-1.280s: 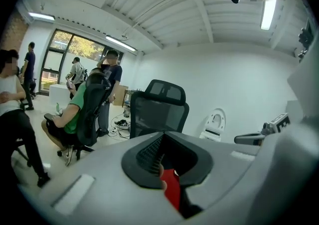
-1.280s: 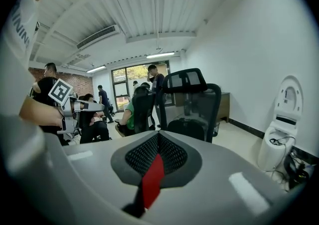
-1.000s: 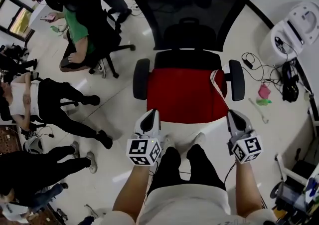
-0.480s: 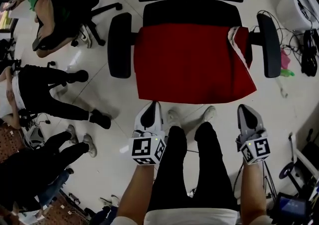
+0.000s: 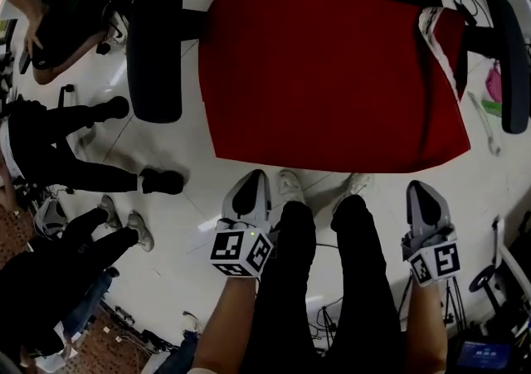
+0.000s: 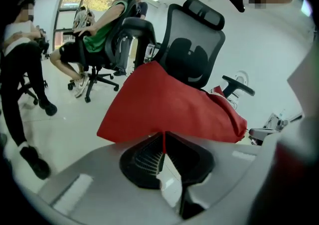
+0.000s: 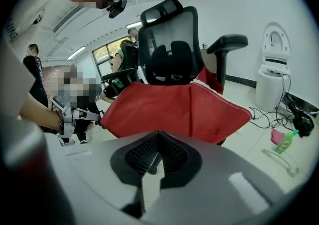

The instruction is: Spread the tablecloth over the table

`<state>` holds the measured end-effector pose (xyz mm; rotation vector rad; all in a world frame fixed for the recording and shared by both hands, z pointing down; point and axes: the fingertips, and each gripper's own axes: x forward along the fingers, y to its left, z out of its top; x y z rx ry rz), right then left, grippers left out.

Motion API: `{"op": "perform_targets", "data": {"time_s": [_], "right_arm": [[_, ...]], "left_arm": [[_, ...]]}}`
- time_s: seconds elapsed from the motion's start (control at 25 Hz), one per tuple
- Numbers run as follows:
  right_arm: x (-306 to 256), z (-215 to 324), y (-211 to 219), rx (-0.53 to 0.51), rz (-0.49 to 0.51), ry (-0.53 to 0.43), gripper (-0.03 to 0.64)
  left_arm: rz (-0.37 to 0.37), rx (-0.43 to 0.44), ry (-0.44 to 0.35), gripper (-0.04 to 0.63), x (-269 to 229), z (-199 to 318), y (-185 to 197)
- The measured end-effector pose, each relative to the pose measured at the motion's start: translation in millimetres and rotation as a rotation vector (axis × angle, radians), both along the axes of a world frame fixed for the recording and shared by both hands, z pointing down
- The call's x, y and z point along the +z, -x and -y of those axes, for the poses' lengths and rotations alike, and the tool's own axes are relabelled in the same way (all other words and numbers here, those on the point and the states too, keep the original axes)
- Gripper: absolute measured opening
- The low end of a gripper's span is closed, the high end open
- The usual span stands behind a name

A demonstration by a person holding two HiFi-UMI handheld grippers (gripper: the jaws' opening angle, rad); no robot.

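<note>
The tablecloth, a red cloth folded into a broad slab, lay on the seat of a black office chair, covering it from armrest to armrest; in the head view its long axis ran left to right across the seat, and its near edge overhung the seat's front, facing the person and slanting a little lower toward the right; a pale hem strip showed on a turned-up fold at its right end, beside the right armrest; the left gripper hung just short of that near edge, apart from the cloth, its jaws closed tip to tip with nothing between them; the right gripper was level with it on the other side of the person's legs, likewise closed and empty; both pointed toward the chair over the pale floor; other people sat at the left.
</note>
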<state>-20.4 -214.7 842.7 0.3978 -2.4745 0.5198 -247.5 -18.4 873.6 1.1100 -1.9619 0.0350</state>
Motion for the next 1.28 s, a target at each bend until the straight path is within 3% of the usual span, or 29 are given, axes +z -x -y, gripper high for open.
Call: {"op": "perform_targets", "data": {"time_s": [0.16,0.4,0.56,0.68,0.72,0.8,0.92,1.04,1.12,1.28], "right_arm": [[18,-15,-5,-0.010,-0.024,0.021,0.008],[30,-26,-1,-0.037,-0.049,0.026,0.008],[33,-33,0,-0.039,-0.061,0.039,0.008],[35,-35,1,-0.036,-0.069,0.045,0.008],[37,-34,1,-0.034,-0.072,0.047,0.008],[39,-32,1,-0.023,-0.076,0.050,0.008],[42,-27,-3,0.007,-0.083,0.056,0.008],[51,-22,-5,0.070,-0.053,0.130,0.009],[56,-16,-9,0.156,-0.005,0.226,0.140],[59,-3,-13,0.345,0.109,0.421,0.270]], "left_arm": [[-0.159,-0.038,-0.061,0.071,35,-7,-8],[-0.459,-0.132,-0.234,0.250,63,-7,-10],[-0.626,-0.216,-0.417,0.265,59,3,6],[-0.704,-0.220,-0.496,0.265,57,10,12],[-0.706,-0.219,-0.500,0.262,56,10,13],[-0.668,-0.228,-0.482,0.154,53,10,16],[-0.596,-0.242,-0.432,0.052,49,9,18],[-0.533,-0.253,-0.388,0.031,46,5,19],[-0.515,-0.261,-0.371,0.029,45,4,18],[-0.494,-0.260,-0.356,0.028,40,2,15]]}}
